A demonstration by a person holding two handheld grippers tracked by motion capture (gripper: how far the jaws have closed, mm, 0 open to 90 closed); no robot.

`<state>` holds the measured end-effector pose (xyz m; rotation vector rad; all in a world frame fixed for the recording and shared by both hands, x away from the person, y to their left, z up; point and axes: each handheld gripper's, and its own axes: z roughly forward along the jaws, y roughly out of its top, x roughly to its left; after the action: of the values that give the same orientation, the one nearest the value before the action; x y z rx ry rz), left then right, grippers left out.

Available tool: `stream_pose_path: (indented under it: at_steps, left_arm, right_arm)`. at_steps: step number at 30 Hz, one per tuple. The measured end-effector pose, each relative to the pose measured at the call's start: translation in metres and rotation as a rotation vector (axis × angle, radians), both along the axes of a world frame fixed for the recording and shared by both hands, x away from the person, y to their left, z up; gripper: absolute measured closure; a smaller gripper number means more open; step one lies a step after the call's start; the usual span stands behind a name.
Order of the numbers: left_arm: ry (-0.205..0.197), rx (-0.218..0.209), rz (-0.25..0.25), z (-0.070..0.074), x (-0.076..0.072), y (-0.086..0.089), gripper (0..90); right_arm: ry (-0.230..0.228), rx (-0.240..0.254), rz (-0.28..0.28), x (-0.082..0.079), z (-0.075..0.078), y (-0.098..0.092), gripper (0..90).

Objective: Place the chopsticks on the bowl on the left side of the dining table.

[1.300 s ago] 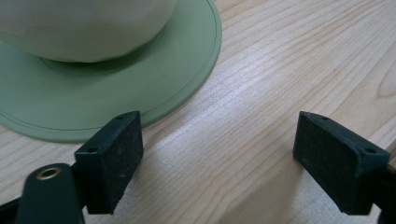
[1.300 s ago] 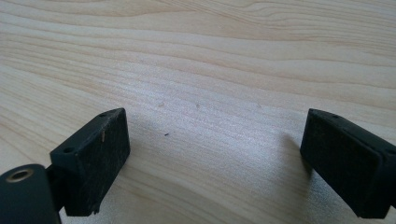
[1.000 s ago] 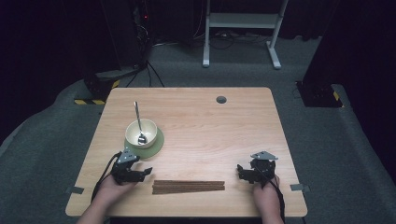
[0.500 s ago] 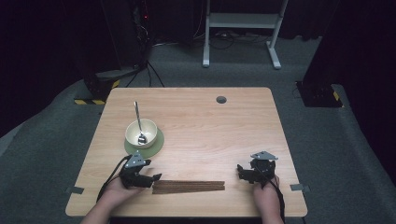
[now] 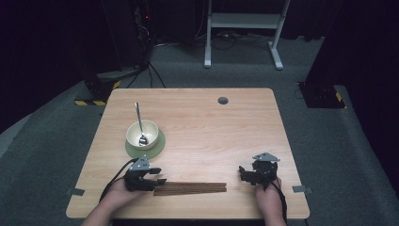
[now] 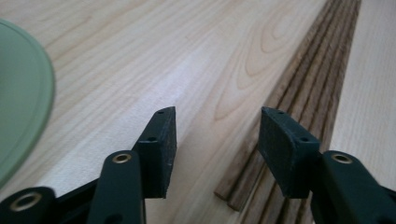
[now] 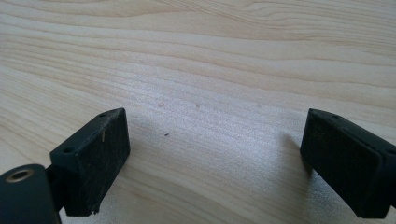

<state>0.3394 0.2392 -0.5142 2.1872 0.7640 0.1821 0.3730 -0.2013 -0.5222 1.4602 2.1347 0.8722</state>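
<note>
On the wooden table (image 5: 226, 132), low in frame, the left gripper (image 5: 159, 178), jaws just narrowing but parted, meets the chopsticks (image 5: 190, 188); the right gripper (image 5: 242, 172) gapes empty.

Bright overhead light falls on the counter (image 5: 226, 136); the surroundings are dark, and both gripper views blur close up

High view: fixed above the near edge of the surface (image 5: 197, 127), facing forward and down, far enough to take in the whole top and the floor beyond. Left gripper view: rides the left hand-held gripper (image 6: 217, 140), very close and low over the surface, looking along the chopsticks (image 6: 303, 88); both views share them. Right gripper view: rides the right hand-held gripper (image 7: 215, 158), equally close, facing bare surface right of the chopsticks.
</note>
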Motion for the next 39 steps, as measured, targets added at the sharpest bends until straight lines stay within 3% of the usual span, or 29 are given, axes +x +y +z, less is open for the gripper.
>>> stream_pose_path:
  at_steps: [2,8,16,20,25,39]
  left_arm:
    - [-0.020,0.023,-0.033,0.000,-0.001,-0.001,52.1]
    - [-0.060,0.045,-0.053,0.000,-0.003,-0.003,58.8]
    - [-0.063,0.044,-0.030,-0.003,-0.004,-0.007,62.4]
    - [-0.062,0.054,-0.032,-0.005,-0.003,-0.009,63.8]
    - [-0.080,0.066,-0.038,-0.005,-0.002,-0.011,65.3]
    - [-0.095,0.056,-0.013,-0.007,-0.001,-0.007,74.0]
  right_arm:
    - [-0.001,-0.001,0.000,0.000,0.000,0.000,8.1]
    - [-0.001,-0.001,0.000,0.000,0.000,0.000,8.1]
    - [-0.019,-0.001,-0.002,0.000,-0.001,0.000,8.4]
    - [-0.003,-0.002,0.007,-0.002,0.000,-0.001,8.5]
    - [-0.002,-0.002,-0.038,-0.003,0.001,0.001,12.0]
    - [-0.016,-0.004,-0.021,-0.007,0.000,0.004,11.5]
